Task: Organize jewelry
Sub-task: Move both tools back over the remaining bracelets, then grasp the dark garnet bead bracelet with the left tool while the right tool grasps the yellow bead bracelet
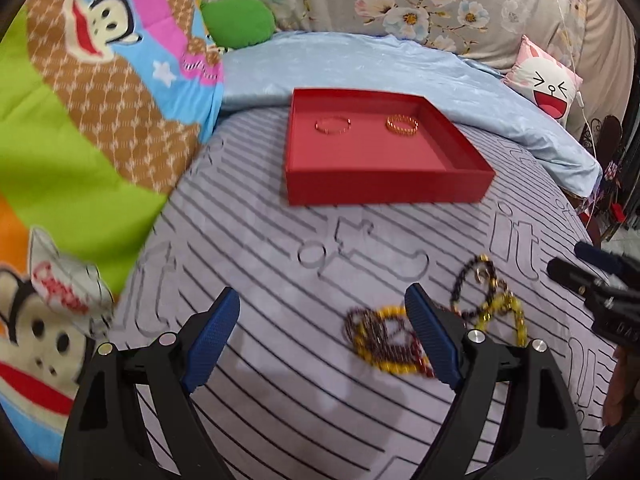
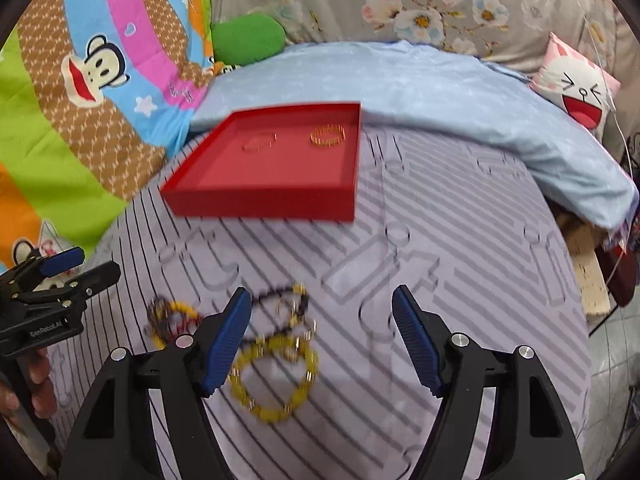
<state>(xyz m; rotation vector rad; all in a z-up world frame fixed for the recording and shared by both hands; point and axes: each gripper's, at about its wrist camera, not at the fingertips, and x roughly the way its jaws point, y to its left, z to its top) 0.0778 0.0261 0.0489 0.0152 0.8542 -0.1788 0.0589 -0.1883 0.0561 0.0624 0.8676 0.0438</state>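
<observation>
Both views are smeared by motion, so the beads of the loose bracelets run together and their clasps cannot be made out. In the left wrist view the right blue pad of the left gripper (image 1: pixel 322 336) covers part of the maroon-and-yellow beaded bracelet (image 1: pixel 380 340); in the right wrist view that same bracelet (image 2: pixel 170 318) is half hidden behind the left pad of the right gripper (image 2: pixel 320 338). Both pairs of jaws stand wide apart and grip nothing; only bare striped sheet lies between the pads.

The loose pieces lie in a tangle toward the near edge of the striped bedsheet (image 1: pixel 280 248): a dark beaded bracelet (image 1: pixel 474 284) overlapping a yellow beaded bracelet (image 1: pixel 508 312), the maroon-and-yellow one just beside them. The yellow loop (image 2: pixel 276 376) is stretched into an oval whose long axis runs diagonally across the stripes.

The red box (image 1: pixel 384 188) sits farther back on the sheet, near its far edge where the light blue quilt (image 1: pixel 400 64) begins, its long side running across the bed. Inside, near its far wall, lie a thin gold bangle (image 1: pixel 333 125) and a twisted gold bangle (image 1: pixel 402 124), side by side and apart (both flat).

Large outlined letters on the sheet read "it" (image 1: pixel 516 236). The left gripper's body, seen from the right wrist, bears "GenRobot.AI" (image 2: pixel 46 330). A person's fingers (image 2: pixel 38 376) show at that edge, cut off.
</observation>
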